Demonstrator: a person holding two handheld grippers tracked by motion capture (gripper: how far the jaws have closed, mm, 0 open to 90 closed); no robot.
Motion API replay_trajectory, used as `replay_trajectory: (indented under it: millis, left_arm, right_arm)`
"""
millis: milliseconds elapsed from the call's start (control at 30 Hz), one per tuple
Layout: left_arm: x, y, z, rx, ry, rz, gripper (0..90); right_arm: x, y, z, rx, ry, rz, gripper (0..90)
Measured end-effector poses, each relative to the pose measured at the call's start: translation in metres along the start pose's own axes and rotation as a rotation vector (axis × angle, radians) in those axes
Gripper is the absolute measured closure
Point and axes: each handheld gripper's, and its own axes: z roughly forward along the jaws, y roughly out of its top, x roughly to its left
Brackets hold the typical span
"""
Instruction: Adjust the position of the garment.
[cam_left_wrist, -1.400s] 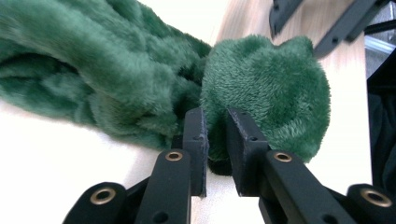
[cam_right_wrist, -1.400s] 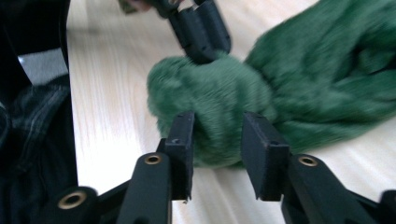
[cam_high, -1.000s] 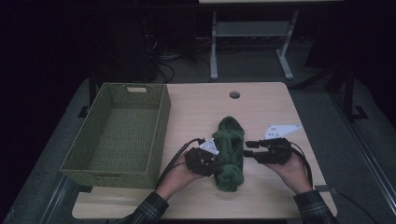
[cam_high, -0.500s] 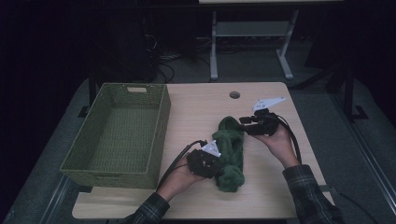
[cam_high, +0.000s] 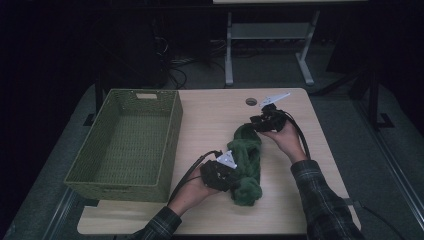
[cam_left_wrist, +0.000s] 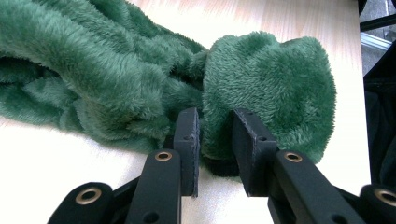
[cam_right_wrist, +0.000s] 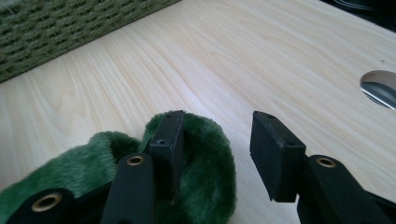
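Woven basket on a pale wooden desk

An olive-green woven basket (cam_high: 127, 145) with a handle slot in its far wall stands on the left part of the desk (cam_high: 210, 120); a round cable hole (cam_high: 251, 102) sits near the desk's far edge, and a grey metal stand (cam_high: 265, 37) stands on the floor behind.

Green fleece cloth (cam_high: 247, 160), bunched lengthwise on table, right of centre.

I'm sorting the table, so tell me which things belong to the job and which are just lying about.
In the job: green fleece cloth; left claw, clamped on the cloth's near end; right claw, jaws opening at its far end.

Lying about: woven basket; table's cable hole.
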Motion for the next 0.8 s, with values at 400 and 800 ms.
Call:
replay_trajectory:
  millis: [400, 800]
  left_arm:
    - [0.000, 0.000, 0.000, 0.003, -0.002, 0.005, 72.7]
    - [-0.002, 0.001, 0.003, 0.011, 0.004, 0.005, 73.9]
  right_arm:
    - [-0.008, -0.010, 0.023, 0.048, 0.032, 0.029, 83.2]
    - [0.008, 0.007, -0.015, -0.032, 0.036, -0.040, 86.8]
